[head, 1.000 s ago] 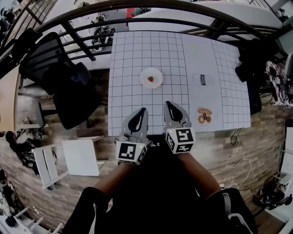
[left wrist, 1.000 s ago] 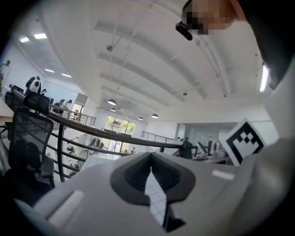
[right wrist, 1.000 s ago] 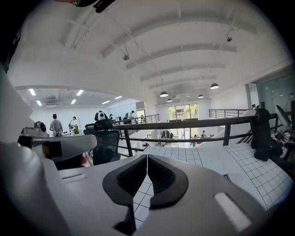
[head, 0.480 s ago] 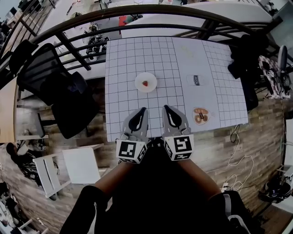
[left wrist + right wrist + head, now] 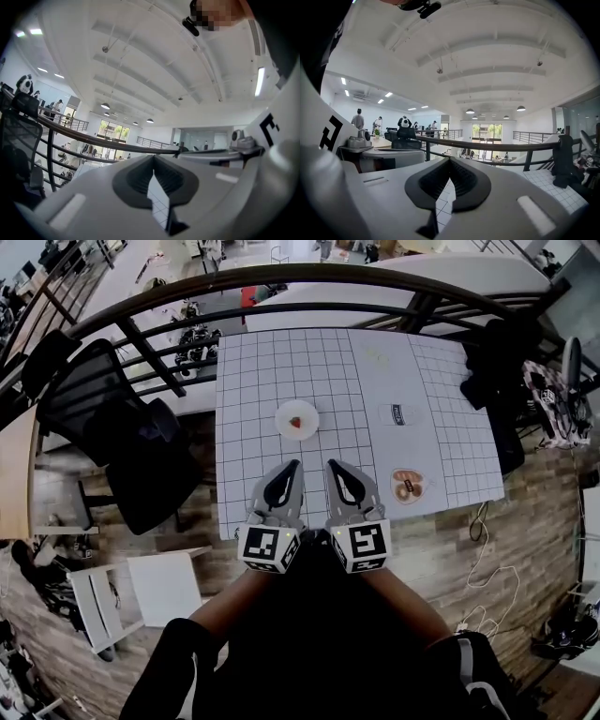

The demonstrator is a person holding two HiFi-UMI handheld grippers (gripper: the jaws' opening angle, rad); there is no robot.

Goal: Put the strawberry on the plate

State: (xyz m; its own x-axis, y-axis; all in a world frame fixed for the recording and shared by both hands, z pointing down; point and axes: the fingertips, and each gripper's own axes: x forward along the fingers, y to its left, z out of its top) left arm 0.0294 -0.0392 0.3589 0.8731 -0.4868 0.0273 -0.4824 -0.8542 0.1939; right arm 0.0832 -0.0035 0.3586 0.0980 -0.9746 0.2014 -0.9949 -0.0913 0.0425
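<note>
Head view: one table (image 5: 431,381) with a grid top, and on it one plate (image 5: 285,412), one strawberry (image 5: 296,422) and two packs. The strawberry lies on the plate near its middle, and the plate sits left of the table's centre, well beyond both grippers. One pale pack (image 5: 398,414) lies to the plate's right. One round pack (image 5: 407,486) with brown food in it lies near the table's front edge on the right. Nothing stands between the grippers and the plate.

The two grippers are side by side over the table's near edge, close together. The left gripper (image 5: 294,465) has its jaws closed together with nothing held; the left gripper view (image 5: 153,158) shows the tips meeting, with only a sliver of grid showing below them. The right gripper (image 5: 331,465) is likewise closed and empty, its tips meeting in the right gripper view (image 5: 450,161). Each carries one marker cube, two in all.

Around the table: one black chair (image 5: 103,418) to the left, one white stool (image 5: 164,563) on the wooden floor (image 5: 525,549) below it, a dark curved railing (image 5: 281,277) behind the table, and a black bundle (image 5: 497,371) at the table's right edge, too dark to identify.
</note>
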